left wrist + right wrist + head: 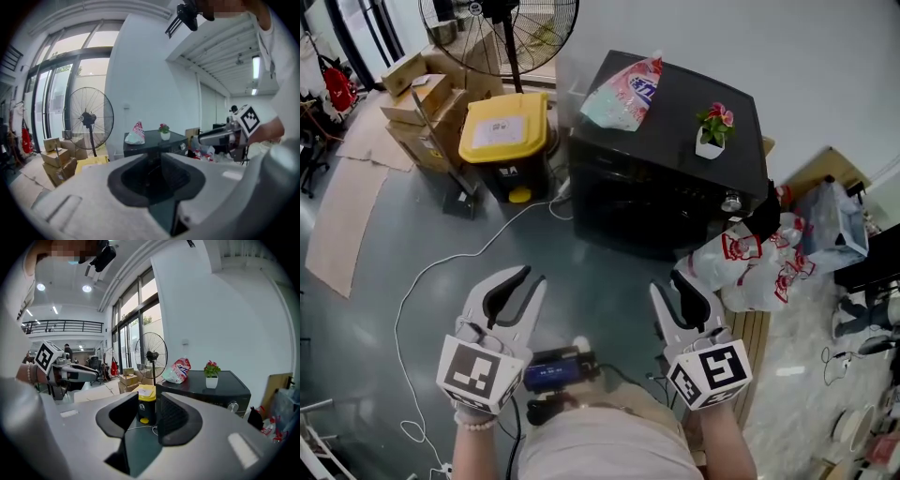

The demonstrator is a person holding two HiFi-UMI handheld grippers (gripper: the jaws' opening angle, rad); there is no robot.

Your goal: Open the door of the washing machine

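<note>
- The left tongs [528, 277] are hovering over the grey floor [609, 281] with their two prongs standing a little apart; nothing is sitting between them.
- The right tongs [669, 283] are hanging level with them on the other side, their prongs likewise spread, with only air in the gap. In the right gripper view that gap is framing the yellow-lidded bin [146, 401].
- Both pairs of tongs are pointing toward the washing machine [670, 164], which is standing on the floor against the white wall, well apart from either pair.
- The washing machine is showing as a black box with a dark front and a silver knob [731, 201] near its right corner; its front is looking closed, with no panel swinging out.
- A pink-and-white detergent bag [624, 92] is lying on the machine's top, and a small potted plant [712, 127] is standing upright near it.
- The yellow-lidded bin is sitting just beside the machine on the left, with a standing fan [502, 28] and cardboard boxes [417, 94] behind it.
- White plastic bags [750, 262] are heaping up at the machine's right.
- A white cable [441, 272] is trailing across the floor.
</note>
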